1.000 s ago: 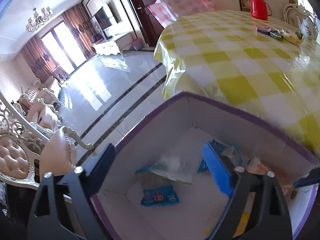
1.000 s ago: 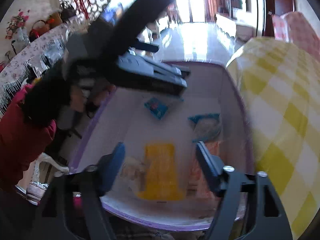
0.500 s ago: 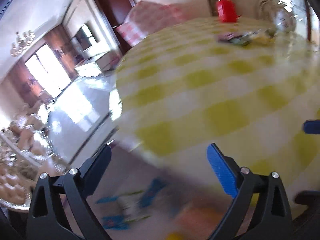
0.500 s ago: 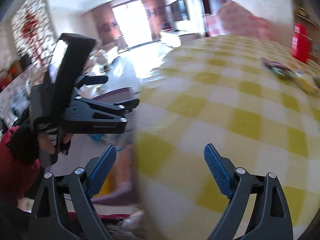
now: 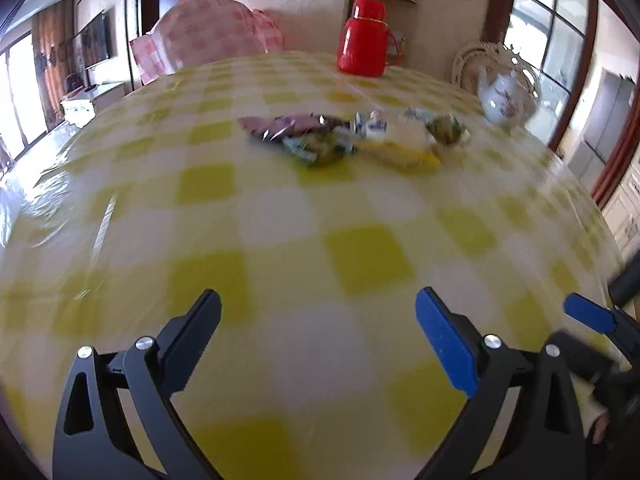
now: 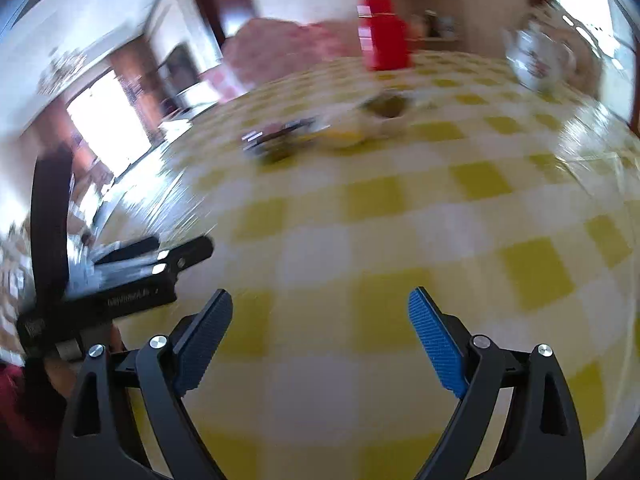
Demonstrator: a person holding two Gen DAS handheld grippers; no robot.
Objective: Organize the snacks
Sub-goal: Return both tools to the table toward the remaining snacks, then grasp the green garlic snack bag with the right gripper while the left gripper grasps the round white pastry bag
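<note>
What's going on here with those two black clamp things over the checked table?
A person is tidying snacks with a hand-held gripper in each hand. Both the left gripper and the right gripper are open and empty, pointed across the yellow-and-white checked tablecloth toward a small pile of wrapped snack packets lying loose near the far side. A red plastic flask and a white china teapot stand behind the pile. Nothing is being held yet.
</note>
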